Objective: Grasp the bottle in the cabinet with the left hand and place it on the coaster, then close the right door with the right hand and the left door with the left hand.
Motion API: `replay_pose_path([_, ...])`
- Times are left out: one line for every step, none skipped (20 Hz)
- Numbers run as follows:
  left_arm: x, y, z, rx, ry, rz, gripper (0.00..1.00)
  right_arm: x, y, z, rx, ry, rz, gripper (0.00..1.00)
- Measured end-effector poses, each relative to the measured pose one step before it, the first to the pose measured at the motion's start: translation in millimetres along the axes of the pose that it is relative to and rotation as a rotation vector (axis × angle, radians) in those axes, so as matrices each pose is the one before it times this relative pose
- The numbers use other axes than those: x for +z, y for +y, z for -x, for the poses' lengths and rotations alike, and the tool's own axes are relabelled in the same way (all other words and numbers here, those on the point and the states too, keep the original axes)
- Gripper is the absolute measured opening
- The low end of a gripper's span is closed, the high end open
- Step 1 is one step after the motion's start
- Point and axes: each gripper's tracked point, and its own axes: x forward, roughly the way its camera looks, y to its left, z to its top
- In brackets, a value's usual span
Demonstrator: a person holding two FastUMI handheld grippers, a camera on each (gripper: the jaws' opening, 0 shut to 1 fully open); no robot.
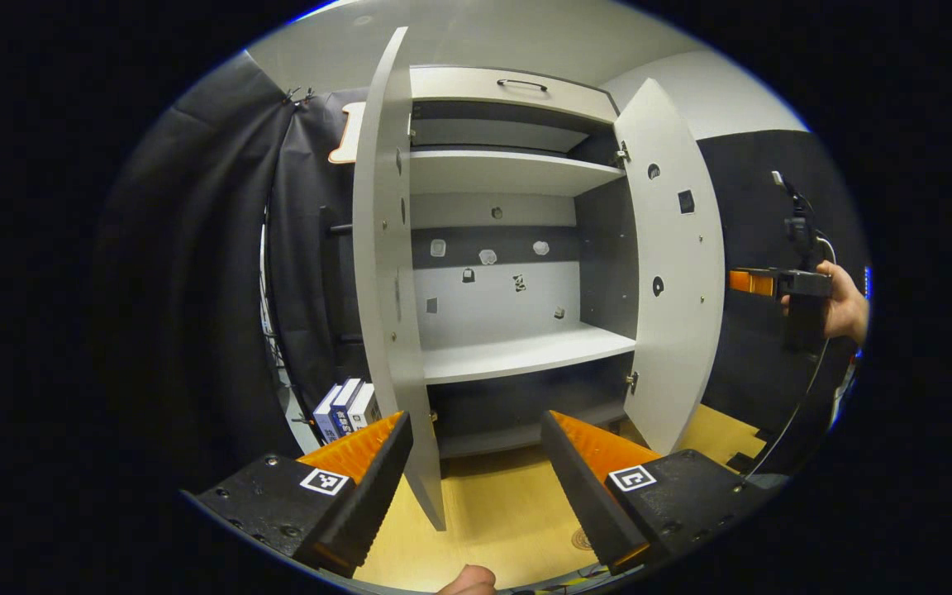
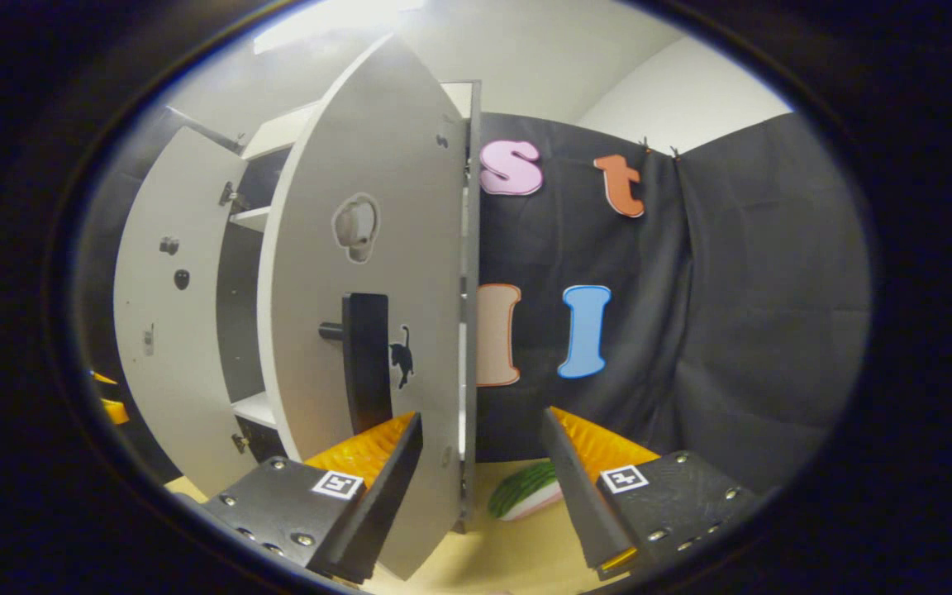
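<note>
A staged recording booth: black cloth wall (image 1: pixel 195 273) at nine o'clock, a white two-door cabinet (image 1: pixel 517 165) on a pale wooden tabletop (image 1: pixel 501 512).

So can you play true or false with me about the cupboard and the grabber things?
1. Both cabinet doors are open. True: the left door and right door stand wide.
2. The left gripper is squeezing a bottle. False: its fingers are spread with nothing between them.
3. The lower shelf has a bottle on it. False: it looks bare.
4. The right gripper is open near the right door's edge. True.
</note>
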Motion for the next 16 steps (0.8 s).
replay_pose_path([0.17,3.44,0.16,0.00381,0.00004,-0.00244,0.98,-0.46,6.61,-1.57,0.01175,-0.00054,-0.00208,0.89])
replay_pose_path([-0.22,1.86,0.62,-0.00077,0.00012,-0.00069,0.98,0.12,3.06,-1.52,0.00166,-0.00064,-0.00241,0.89])
replay_pose_path([0.56,2.55,0.24,0.00331,-0.00061,0.00209,0.98,0.33,4.09,-2.07,0.00340,-0.00154,0.00313,0.89])
replay_pose_path([-0.15,3.35,0.60,0.00207,0.00109,0.00045,0.98,0.59,6.03,-1.05,0.00967,-0.00459,0.00868,0.89])
replay_pose_path([0.16,2.91,0.29,0.00368,0.00026,0.00107,0.98,1.19,5.61,-2.79,0.01113,-0.00471,0.00885,0.89])
replay_pose_path([-0.71,3.30,-0.44,0.00335,0.00264,-0.00092,0.99,0.21,4.77,-2.85,0.00721,-0.00108,0.00200,0.89])
replay_pose_path([0.27,3.29,0.05,0.00767,0.00162,-0.00067,0.98,-1.22,5.45,-2.60,0.00823,0.00133,-0.00568,0.89])
replay_pose_path([-0.66,2.43,-0.86,0.00295,0.00168,-0.00101,0.98,-0.79,5.68,-3.32,0.01117,0.00043,-0.00792,0.89])
replay_pose_path([-0.63,2.48,0.60,0.00379,0.00410,-0.00117,0.98,-0.03,5.83,-3.03,0.00969,0.00059,-0.00964,0.89])
replay_pose_path([-0.76,3.97,0.12,0.00726,0.00163,-0.00184,0.98,-1.98,6.64,-0.98,0.00937,0.00217,-0.00222,0.89])
replay_pose_path([0.51,2.66,1.21,0.00302,0.00054,-0.00104,0.98,-1.61,6.52,-1.81,0.01320,0.00177,0.00281,0.89])
replay_pose_path([-0.08,2.70,1.01,0.00452,0.00020,-0.00220,0.98,-0.78,5.88,-2.21,0.01194,-0.00216,0.00331,0.91])
replay_pose_path([-0.62,4.20,0.15,0.00888,-0.00040,-0.00303,0.98,-1.21,4.47,-2.14,0.00353,-0.00004,0.00506,0.93])
replay_pose_path([-1.88,6.02,3.98,0.01398,0.00312,-0.00345,1.00,-2.21,2.26,-1.72,-0.00897,0.00169,0.00564,0.94])
replay_pose_path([-1.64,3.76,1.89,0.01289,0.00261,-0.00377,0.98,-1.45,0.82,-1.60,-0.01092,0.00463,0.00430,0.94])
replay_pose_path([-0.56,5.17,0.90,0.01419,0.00242,-0.00093,0.98,-0.46,1.12,0.00,-0.00440,0.00322,0.00251,0.95])
